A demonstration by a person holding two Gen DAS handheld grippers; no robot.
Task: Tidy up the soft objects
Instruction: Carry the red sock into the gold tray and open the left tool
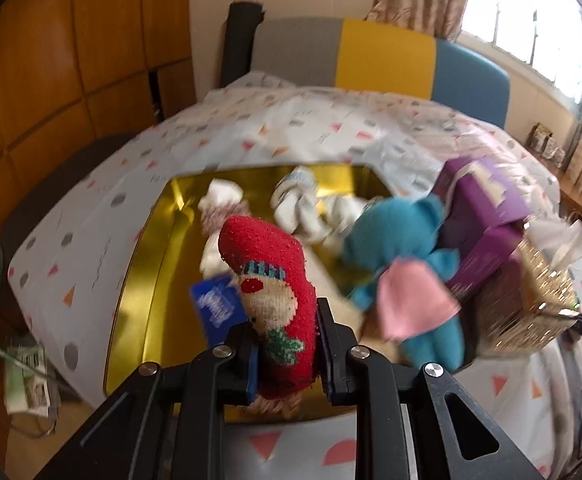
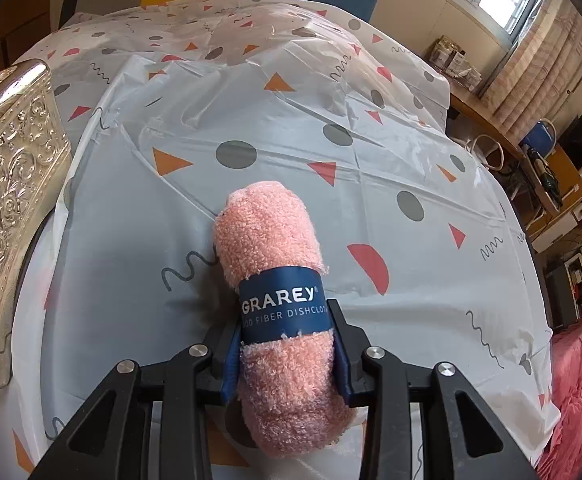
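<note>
Item 1: red knitted sock [image 1: 275, 292] with a snowman face, clenched between the jaws of the left gripper [image 1: 287, 348], toe pointing toward 12 o'clock. A blue tag [image 1: 217, 304] hangs at its 9 o'clock side. It is held above the gold tray [image 1: 147, 280], probably for deposit there, since white socks [image 1: 299, 204] already lie in the tray at 12 o'clock.

Item 2: teal plush bear [image 1: 403, 264] in a pink dress, at 3 o'clock of the sock, partly over the tray's right edge, blurred. Whether it rests in the tray cannot be told.

Item 3: purple box [image 1: 487, 216] and glittery gold tissue box [image 1: 531, 304], at 2 to 3 o'clock beyond the bear.

Item 4: rolled pink dishcloth [image 2: 279, 320] with a navy paper band [image 2: 283, 304], grasped at the band by the right gripper [image 2: 287, 356], held over the patterned surface [image 2: 331, 160]. An embossed silver box [image 2: 7, 208] sits at 9 o'clock. Grip at the band likely keeps the roll from unwinding.
</note>
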